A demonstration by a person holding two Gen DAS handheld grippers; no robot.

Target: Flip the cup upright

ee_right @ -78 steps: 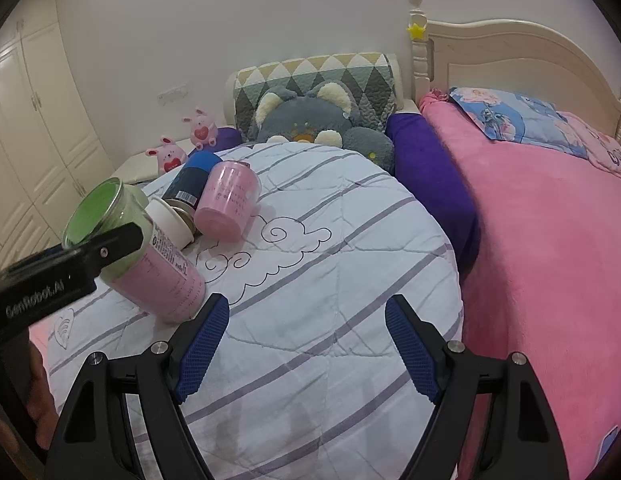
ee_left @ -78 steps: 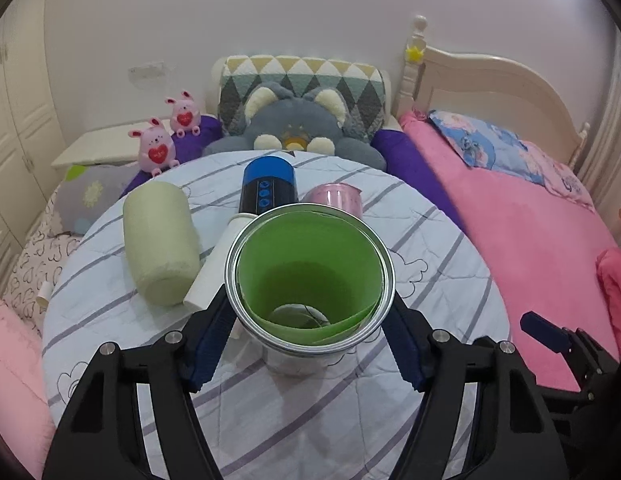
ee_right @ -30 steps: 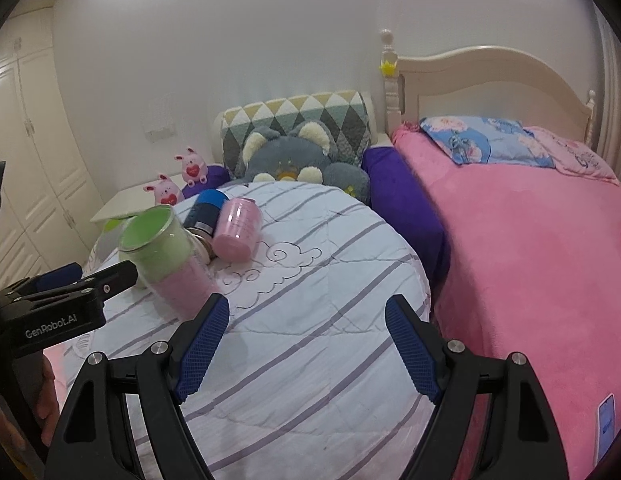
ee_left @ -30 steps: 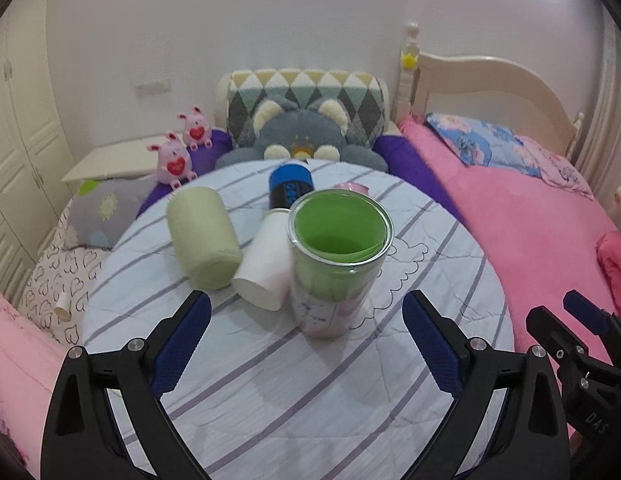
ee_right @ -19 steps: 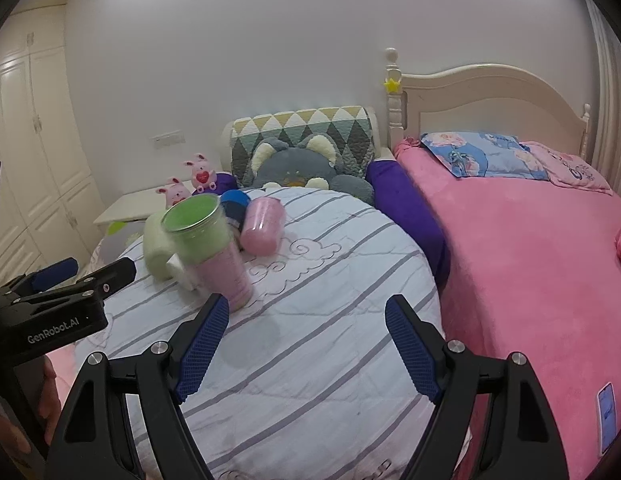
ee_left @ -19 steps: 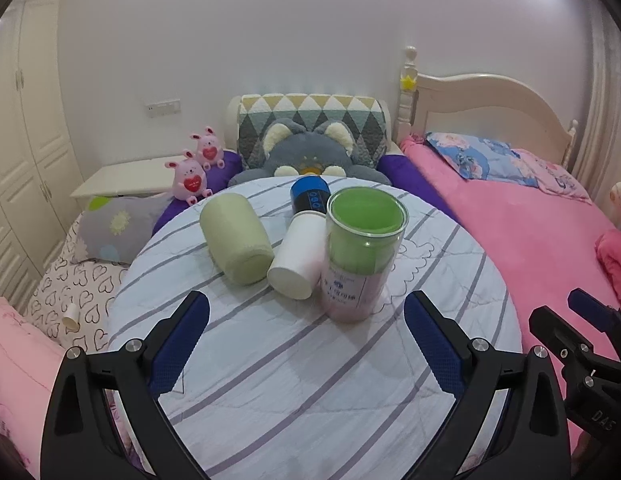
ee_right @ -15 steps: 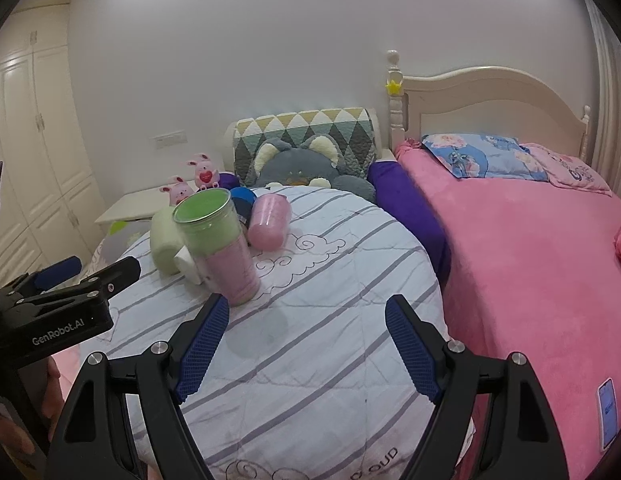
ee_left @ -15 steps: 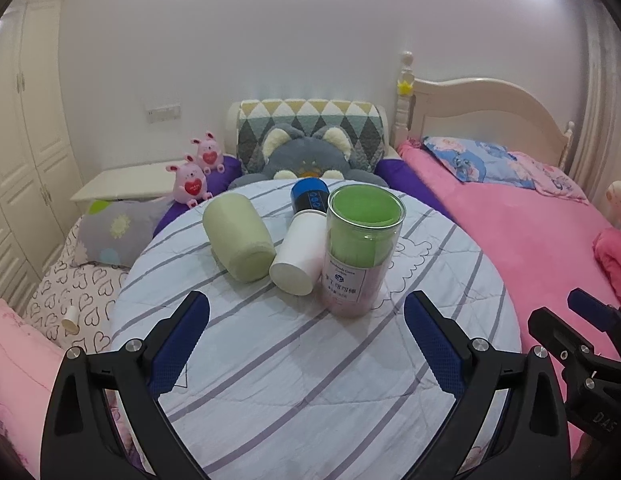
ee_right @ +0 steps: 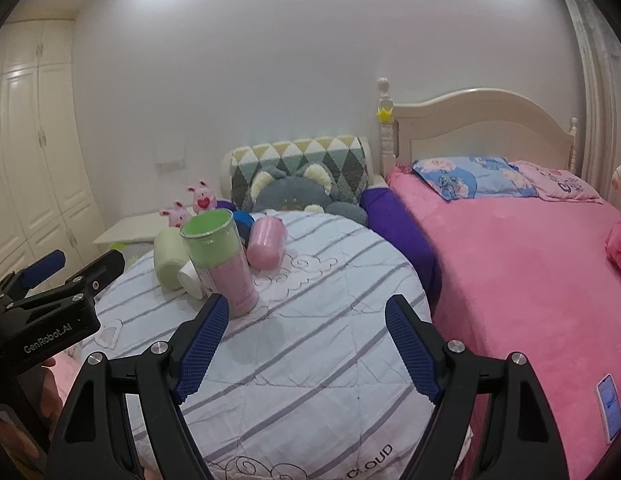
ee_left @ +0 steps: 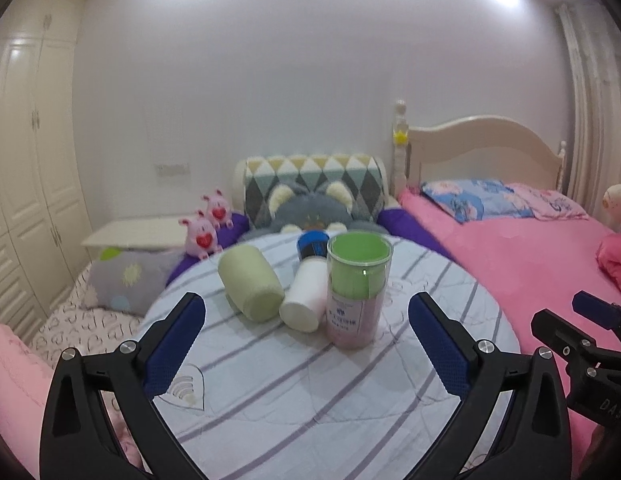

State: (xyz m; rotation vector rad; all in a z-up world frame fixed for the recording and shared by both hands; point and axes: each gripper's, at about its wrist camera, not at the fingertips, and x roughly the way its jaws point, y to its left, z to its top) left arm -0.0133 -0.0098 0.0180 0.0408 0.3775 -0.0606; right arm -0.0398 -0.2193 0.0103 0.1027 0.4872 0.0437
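Both grippers hang back from a round, striped-cloth table (ee_left: 270, 392) on which the clear cup (ee_left: 357, 290) with its green lining now stands upright, mouth to the ceiling, freed from the clamp that held it 2.6 seconds ago. In the left wrist view the left gripper (ee_left: 306, 344) fills the near edge with its blue pads spread wide and nothing between them; a second ago the cup loomed close ahead, and it now sits smaller at about 12 o'clock, so the tool has pulled away. The right gripper (ee_right: 306, 346) is likewise splayed and empty, the cup (ee_right: 220, 262) at roughly 11 o'clock from it. Just beside the cup, at 10 o'clock in the left view, lie a white cup (ee_left: 304, 300) and a pale green cup (ee_left: 250, 284), both on their sides; behind them a blue-capped container (ee_left: 313, 245), and, in the right view, a pink cup (ee_right: 265, 249) also lying down. Farther off sit a grey plush cat (ee_left: 310, 212) and two pink toy pigs (ee_left: 208, 224). The flip looks complete for this cup, and it appears to stand steady on the cloth.
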